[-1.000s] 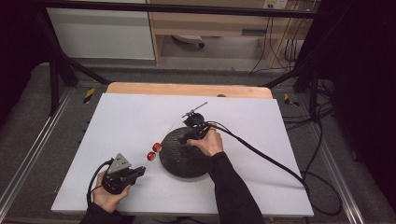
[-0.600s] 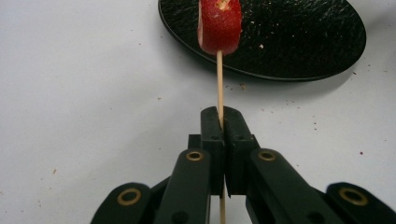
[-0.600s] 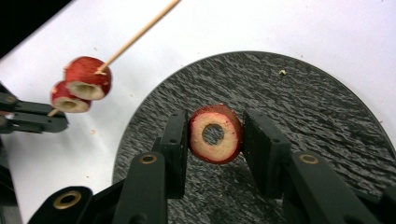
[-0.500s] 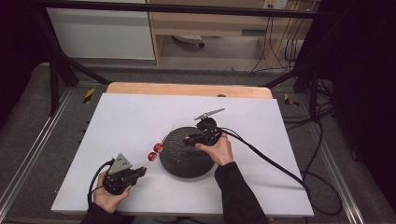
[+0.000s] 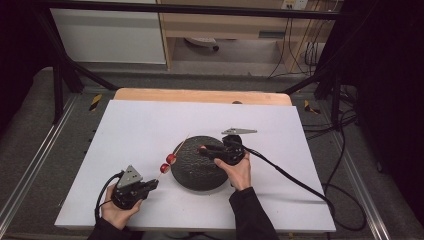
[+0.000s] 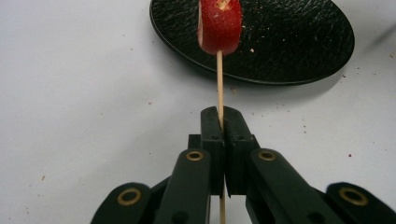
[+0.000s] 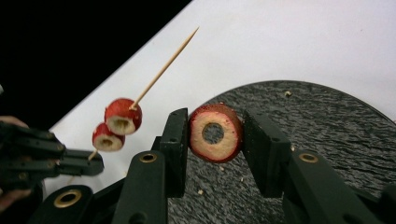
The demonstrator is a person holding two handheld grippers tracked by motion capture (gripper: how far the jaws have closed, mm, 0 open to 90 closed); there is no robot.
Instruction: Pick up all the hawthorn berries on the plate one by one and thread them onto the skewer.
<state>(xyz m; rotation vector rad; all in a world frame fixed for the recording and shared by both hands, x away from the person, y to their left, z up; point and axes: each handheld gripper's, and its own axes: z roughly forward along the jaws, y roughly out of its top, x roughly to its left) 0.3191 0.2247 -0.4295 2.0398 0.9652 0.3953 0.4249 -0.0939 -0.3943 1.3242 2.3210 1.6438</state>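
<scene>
My left gripper (image 5: 154, 184) (image 6: 219, 123) is shut on the near end of a thin wooden skewer (image 6: 218, 79) (image 5: 179, 148). The skewer slants up over the white table and carries two red fruit slices (image 5: 167, 162) (image 7: 122, 116). Over the left part of a black textured plate (image 5: 197, 172) (image 7: 327, 130), my right gripper (image 5: 205, 149) (image 7: 215, 133) is shut on a third red slice (image 7: 229, 133), a ring with a pale face and a hole in its middle. That slice hangs to the right of the skewer's bare tip, apart from it.
The white board (image 5: 135, 125) lies on a wooden table with metal rails on both sides. A black cable (image 5: 290, 175) trails from the right gripper off the right edge. Crumbs dot the plate and the board near it.
The right gripper has moved to the right and a little nearer across the plate, carrying the ring slice. The left gripper and its skewer have stayed put.
</scene>
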